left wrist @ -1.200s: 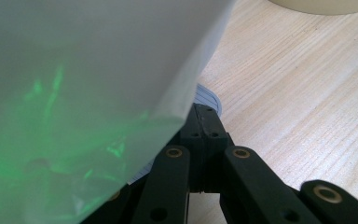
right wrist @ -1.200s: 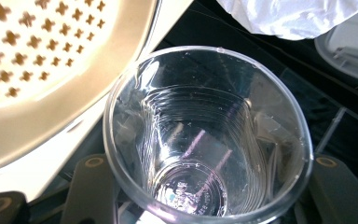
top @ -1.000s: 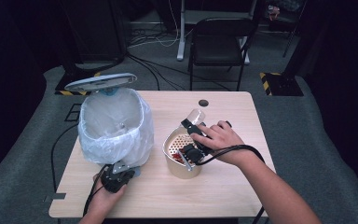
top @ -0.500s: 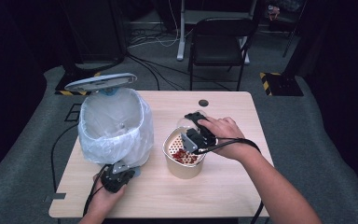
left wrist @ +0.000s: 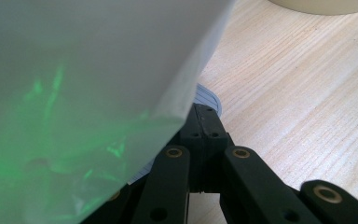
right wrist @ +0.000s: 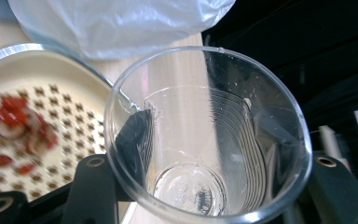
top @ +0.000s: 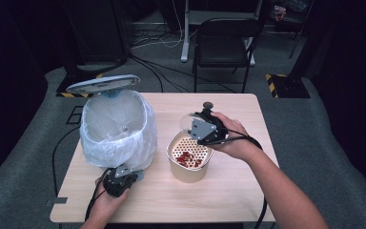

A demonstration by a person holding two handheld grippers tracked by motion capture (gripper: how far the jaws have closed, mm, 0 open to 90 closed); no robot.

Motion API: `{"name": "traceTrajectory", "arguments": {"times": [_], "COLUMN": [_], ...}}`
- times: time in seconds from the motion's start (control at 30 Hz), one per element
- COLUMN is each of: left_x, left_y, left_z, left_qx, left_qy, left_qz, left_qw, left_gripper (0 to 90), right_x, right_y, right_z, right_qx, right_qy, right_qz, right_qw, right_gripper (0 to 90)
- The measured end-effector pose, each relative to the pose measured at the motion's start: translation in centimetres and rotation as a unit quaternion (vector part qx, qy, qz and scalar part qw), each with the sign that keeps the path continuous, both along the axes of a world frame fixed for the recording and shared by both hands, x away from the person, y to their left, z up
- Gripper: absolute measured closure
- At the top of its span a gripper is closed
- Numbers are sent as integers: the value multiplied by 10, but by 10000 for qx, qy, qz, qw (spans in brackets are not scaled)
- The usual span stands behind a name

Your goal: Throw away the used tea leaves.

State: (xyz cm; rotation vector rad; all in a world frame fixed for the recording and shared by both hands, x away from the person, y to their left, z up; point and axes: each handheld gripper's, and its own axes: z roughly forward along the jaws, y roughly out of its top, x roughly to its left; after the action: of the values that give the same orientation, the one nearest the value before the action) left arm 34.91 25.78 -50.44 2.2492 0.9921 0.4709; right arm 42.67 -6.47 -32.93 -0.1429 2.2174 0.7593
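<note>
A clear plastic cup (right wrist: pixel 205 140) is clamped between the jaws of my right gripper (right wrist: pixel 207 144), its mouth toward the camera and nothing in it. In the high view the right gripper (top: pixel 201 128) holds the cup (top: pixel 187 122) tilted just above the far rim of a beige strainer pot (top: pixel 189 172). The pot's perforated insert holds red bits (top: pixel 187 158). My left gripper (top: pixel 122 175) lies shut at the foot of a bin lined with a white bag (top: pixel 116 131). Its closed tips (left wrist: pixel 204 116) rest against a grey-blue pedal (left wrist: pixel 210 97).
The bin's lid (top: pixel 103 83) stands raised behind the bag. A small dark knob (top: pixel 208 105) lies on the table beyond the right hand. A black chair (top: pixel 226 45) stands past the table's far edge. Bare wood (top: pixel 157 200) lies in front of the pot.
My right gripper has lifted with the cup, going from low over the strainer pot up toward its far rim. The left gripper has stayed at the bin's foot.
</note>
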Motion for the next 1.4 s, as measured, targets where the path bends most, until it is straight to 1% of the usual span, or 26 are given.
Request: {"name": "traceTrajectory", "arguments": {"times": [0.1,0.13,0.17,0.23,0.3,0.37,0.43,0.5,0.57,0.63,0.67,0.7,0.73,0.83,0.93,1.03,1.07,1.13,1.17,1.2,1.27,1.3,1.37,1.4], "left_x": [0,0,0,0,0,0,0,0,0,0,0,0,0,0,0,0,0,-1,-1,-1,-1,-1,-1,-1], "left_y": [0,0,0,0,0,0,0,0,0,0,0,0,0,0,0,0,0,-1,-1,-1,-1,-1,-1,-1], "left_z": [0,0,0,0,0,0,0,0,0,0,0,0,0,0,0,0,0,-1,-1,-1,-1,-1,-1,-1], "left_qx": [2,3,1,2,-1,1,1,2,5,1,5,0,3,1,4,-3,3,-35,-36,-38,-34,-32,-34,-33], "left_qy": [0,-1,0,-2,-1,-1,-1,-5,-15,-5,-1,-5,-1,-6,-17,-28,-26,-2,-3,-2,-2,-3,-3,-3], "left_qz": [-2,-2,-2,-2,-1,-4,-5,-4,7,-6,-9,-2,-8,-3,5,36,28,91,95,96,89,86,91,86], "left_qw": [10000,10000,10000,10000,10000,10000,10000,10000,10000,10000,10000,10000,10000,10000,10000,10000,10000,10000,9999,9999,10000,10000,10000,10000], "left_gripper": [900,900,900,900,900,900,900,900,900,900,900,900,900,900,900,900,900,900,900,900,900,900,900,900], "right_x": [3,4,5,8,11,14,17,20,21,21,21,21,21,21,20,19,19,19,18,18,18,19,19,20], "right_y": [-3,-4,-6,-8,-11,-13,-15,-16,-16,-15,-14,-12,-10,-5,0,5,8,11,13,15,19,21,25,27], "right_z": [1,1,2,5,7,9,10,12,16,20,22,25,27,33,40,47,50,54,56,58,62,64,67,68], "right_qx": [304,405,516,726,930,1140,1370,1590,1750,1877,1931,1966,2012,2067,2088,2144,2141,2163,2159,2138,2156,2151,2180,2192], "right_qy": [332,473,548,756,1014,1204,1472,1717,2005,2202,2270,2318,2395,2563,2669,2712,2695,2706,2699,2664,2719,2699,2747,2752], "right_qz": [-45,-81,-93,-124,-143,-182,-222,-259,-290,-297,-275,-259,-253,-267,-254,-196,-189,-157,-144,-134,-126,-124,-116,-119], "right_qw": [9990,9980,9971,9944,9904,9860,9793,9719,9635,9568,9542,9523,9495,9439,9405,9381,9387,9380,9383,9398,9378,9385,9364,9360], "right_gripper": [438,438,439,439,439,439,439,439,439,439,439,439,439,439,440,441,441,441,442,442,443,443,443,443]}}
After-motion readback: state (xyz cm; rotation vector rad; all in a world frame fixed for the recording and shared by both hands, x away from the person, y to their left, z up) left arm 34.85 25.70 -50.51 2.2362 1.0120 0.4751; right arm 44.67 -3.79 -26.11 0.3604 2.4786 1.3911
